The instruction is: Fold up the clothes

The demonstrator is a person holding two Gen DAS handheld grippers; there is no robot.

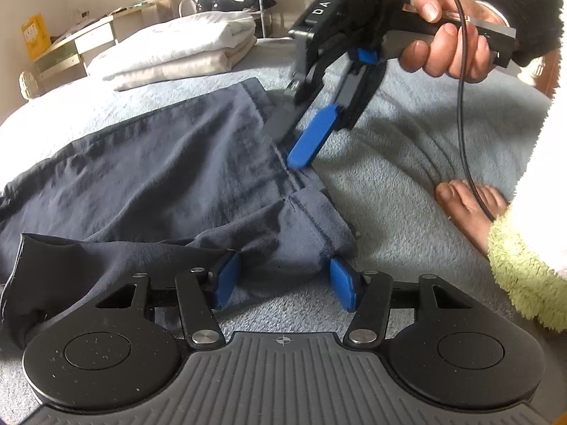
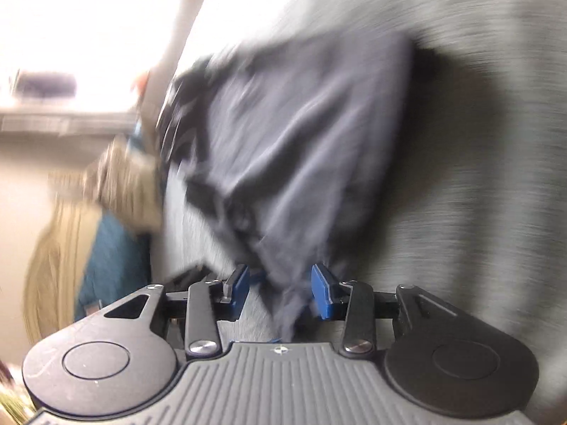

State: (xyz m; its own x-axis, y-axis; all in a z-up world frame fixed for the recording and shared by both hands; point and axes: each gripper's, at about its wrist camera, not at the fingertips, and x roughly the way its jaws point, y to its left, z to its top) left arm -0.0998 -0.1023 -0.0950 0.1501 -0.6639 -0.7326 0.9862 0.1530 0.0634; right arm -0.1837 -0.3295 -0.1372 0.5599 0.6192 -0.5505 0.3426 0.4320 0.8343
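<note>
We see the dark garment [image 1: 170,177] lying lengthwise on the bed [image 1: 389,163], hem edge nearest us. Left tongs [image 1: 283,283] straddle its near corner, parted; right tongs [image 1: 301,141] stand parted at the far corner.

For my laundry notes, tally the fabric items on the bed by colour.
Dark navy garment: 1
White folded items, stacked: 2
Total: 3
</note>
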